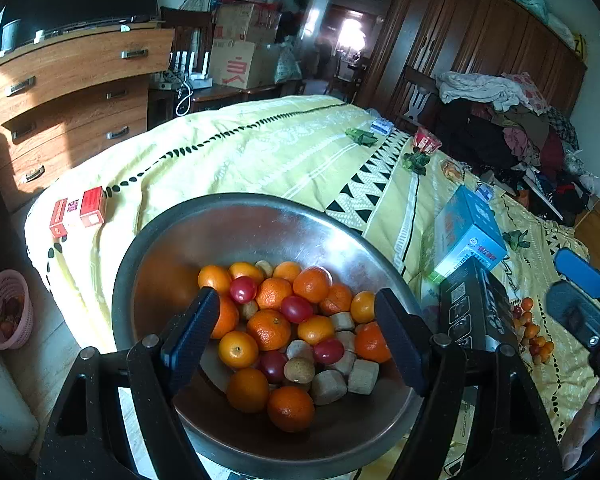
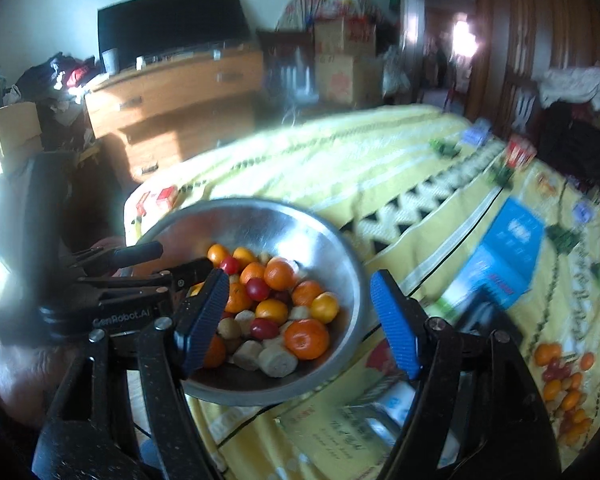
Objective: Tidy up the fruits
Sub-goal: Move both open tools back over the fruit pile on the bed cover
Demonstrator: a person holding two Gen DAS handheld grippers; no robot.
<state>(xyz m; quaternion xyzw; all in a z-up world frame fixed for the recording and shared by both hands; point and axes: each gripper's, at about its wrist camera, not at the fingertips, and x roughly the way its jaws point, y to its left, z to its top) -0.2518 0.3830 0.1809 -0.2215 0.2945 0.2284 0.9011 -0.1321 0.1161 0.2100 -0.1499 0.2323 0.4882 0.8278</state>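
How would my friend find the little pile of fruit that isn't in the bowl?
Start at the yellow bedspread. Go right of the metal bowl, past the blue box, to the loose pile. It lies straight on the cloth, not in the bowl.

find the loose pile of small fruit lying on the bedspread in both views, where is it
Left wrist: the loose fruit pile lies at the right edge, right of the black box.
Right wrist: lower right corner, on the bedspread.
Shared landmark: the metal bowl of fruit, left of the pile in both.
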